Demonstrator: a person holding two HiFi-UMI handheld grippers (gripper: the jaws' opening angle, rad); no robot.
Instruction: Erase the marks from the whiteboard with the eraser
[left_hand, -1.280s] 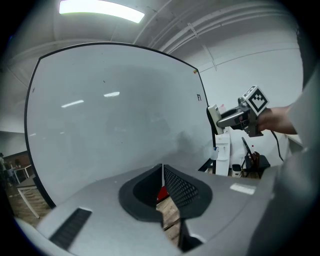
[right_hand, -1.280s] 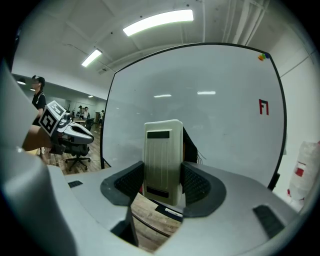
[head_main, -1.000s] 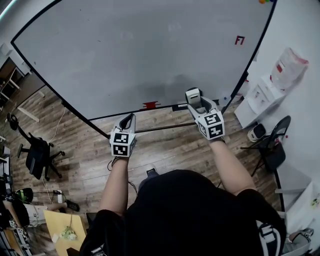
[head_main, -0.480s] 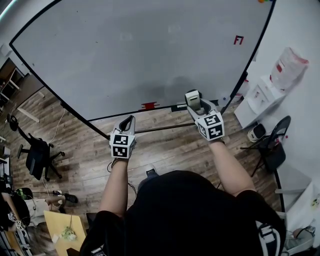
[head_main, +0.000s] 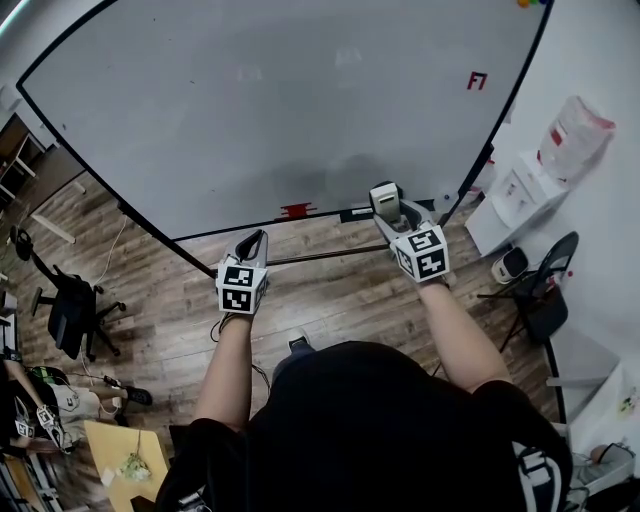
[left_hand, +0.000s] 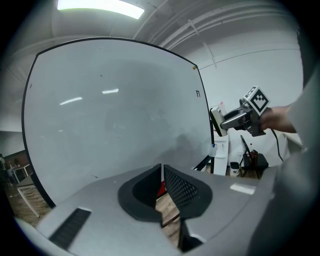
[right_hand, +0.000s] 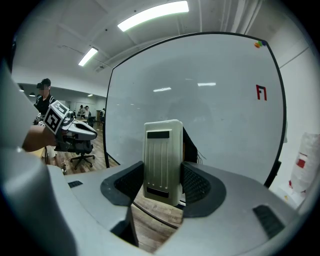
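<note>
A large whiteboard (head_main: 300, 100) fills the top of the head view, with a small red mark (head_main: 478, 81) near its right edge; that mark (right_hand: 261, 92) also shows in the right gripper view. My right gripper (head_main: 388, 205) is shut on a cream eraser (right_hand: 162, 160), held upright a little in front of the board's lower edge; the eraser (head_main: 385, 196) shows at the jaw tips from above. My left gripper (head_main: 254, 242) hangs lower left of it, jaws shut with nothing between them (left_hand: 162, 182).
A red object (head_main: 299, 210) lies on the board's bottom tray. An office chair (head_main: 75, 310) stands at the left on the wood floor. A black chair (head_main: 545, 290) and white cartons (head_main: 510, 195) sit at the right. People stand far off left (right_hand: 45, 100).
Both grippers stay almost still; the left one has drifted slightly left. The view has shifted a little.
</note>
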